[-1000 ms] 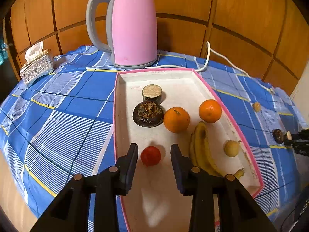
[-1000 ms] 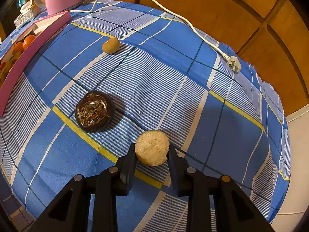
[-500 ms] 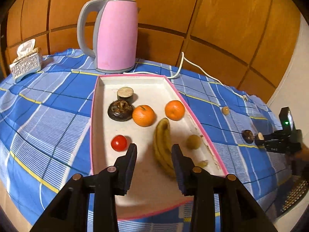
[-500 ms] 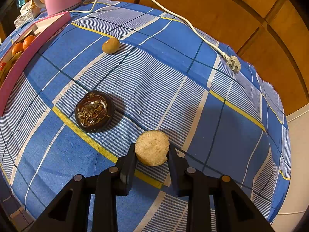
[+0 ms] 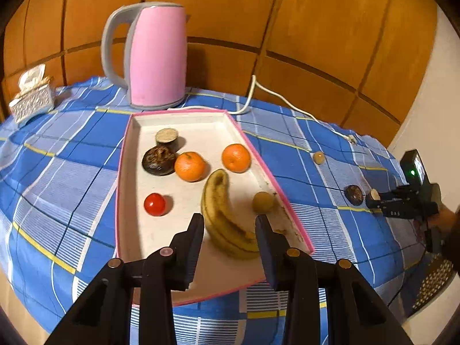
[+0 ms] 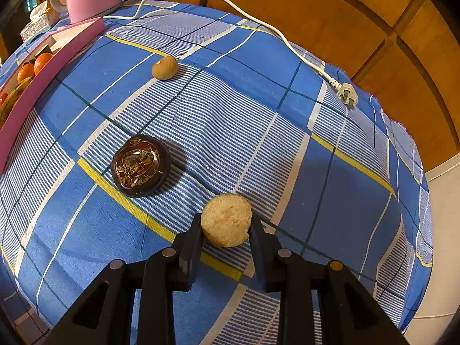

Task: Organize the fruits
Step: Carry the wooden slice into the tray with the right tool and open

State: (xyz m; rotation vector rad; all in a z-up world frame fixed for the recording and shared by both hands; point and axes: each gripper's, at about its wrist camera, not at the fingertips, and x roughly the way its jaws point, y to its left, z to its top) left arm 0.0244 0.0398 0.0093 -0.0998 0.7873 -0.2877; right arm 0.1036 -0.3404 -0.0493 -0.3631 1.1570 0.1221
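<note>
Bare cloth (image 6: 258,132) beyond dark fruit half (image 6: 139,165)

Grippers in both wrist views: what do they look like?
Both claws, left and right, are matte black with flat slab fingers on angular linkage arms studded with round metal pivot pins. Seen from the left wrist, the right unit carries a boxy module with a green light and small white lettering.

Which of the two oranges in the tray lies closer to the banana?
The left orange, beside the dark fruit; the right orange lies farther from the banana.
</note>
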